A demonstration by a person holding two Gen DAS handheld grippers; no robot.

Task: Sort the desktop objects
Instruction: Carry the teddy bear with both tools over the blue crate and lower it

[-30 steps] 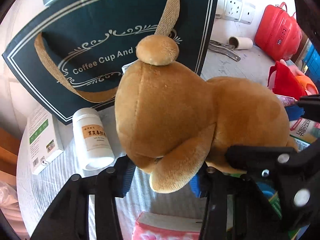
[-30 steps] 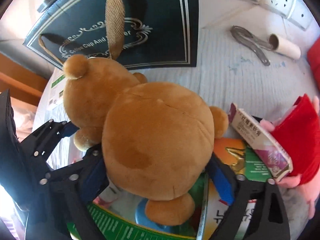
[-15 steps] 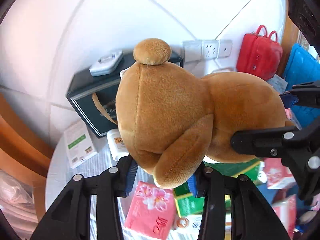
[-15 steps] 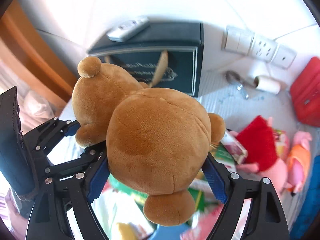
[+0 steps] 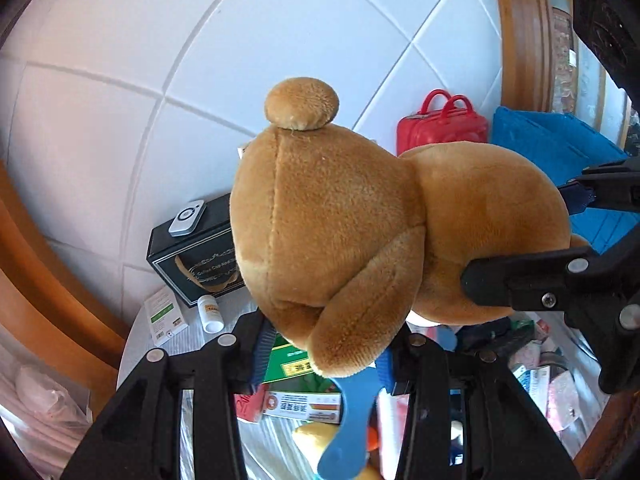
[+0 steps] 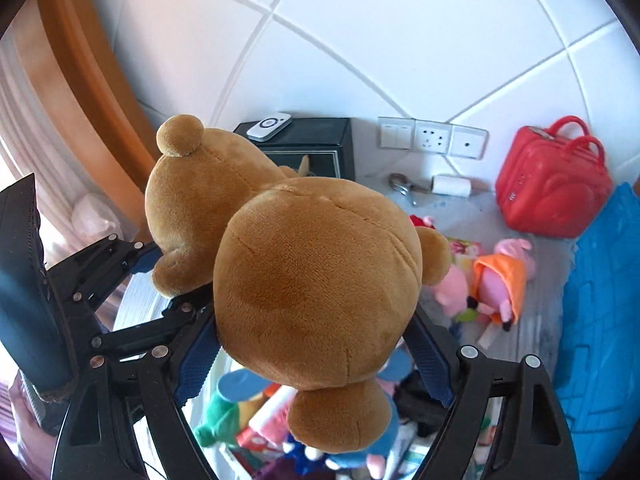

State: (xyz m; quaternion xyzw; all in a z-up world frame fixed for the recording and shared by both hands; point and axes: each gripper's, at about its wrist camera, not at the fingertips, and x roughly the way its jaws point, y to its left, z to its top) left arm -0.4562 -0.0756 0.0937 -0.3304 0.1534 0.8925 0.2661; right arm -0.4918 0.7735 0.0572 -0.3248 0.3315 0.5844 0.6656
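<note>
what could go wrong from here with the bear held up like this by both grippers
1. The left gripper pinches only one soft arm of the teddy bear, so the plush could slip out.
2. The right gripper squeezes the rounded body; if the hands drift apart, the bear may stretch or drop.
3. A drop would land in the clutter below, such as the pink plush toys, scattering them.

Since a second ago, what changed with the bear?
Both grippers lifted the plush bear well clear of the cluttered table; the dark gift bag now sits far below. Unchanged: left gripper clamps an arm, right gripper the body.
</note>
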